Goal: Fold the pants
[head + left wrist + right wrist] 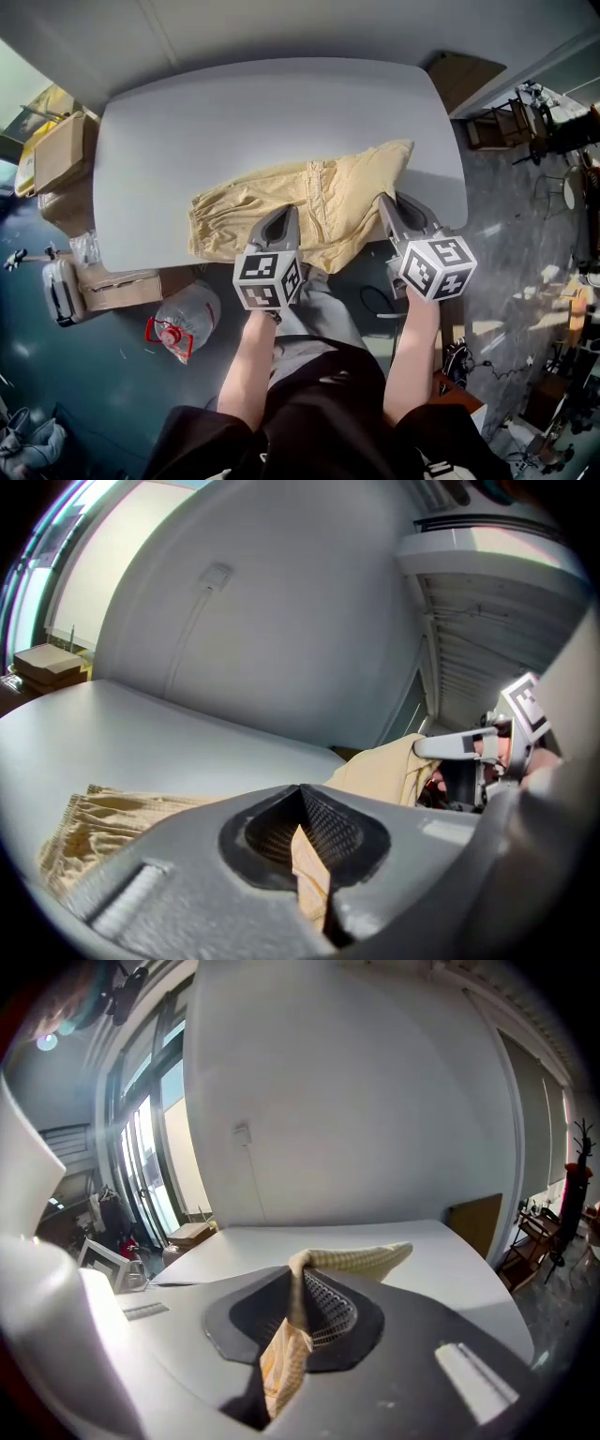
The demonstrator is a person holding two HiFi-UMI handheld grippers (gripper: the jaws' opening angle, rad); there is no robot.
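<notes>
Plainly mid-fold. From the head view: counts one pair of tan pants (pixel 319 202), rumpled and lying crosswise on the near half of one grey tabletop (pixel 234 112), gathered end at the left, with two grippers at the near edge: left gripper (pixel 281 216) about the middle of the cloth, right gripper (pixel 389 202) at the right-hand end. Along the left gripper view: pressed together on a strip of tan cloth caught between the pads, with more of the pants trailing off to the left over the tabletop and the other gripper in sight at the right. Along the right gripper view: likewise clamped on a fold of the same fabric, running forward from the jaws onto the tabletop. Looks like a first fold, near edge taken up at two points. Next calls for carrying both pinches across, level with each other, laying the near edge onto the far one, and letting go only once flat. Elsewhere, on the floor at the left: one clear water jug (pixel 183 323) and at least two cardboard boxes (pixel 61 150).
</notes>
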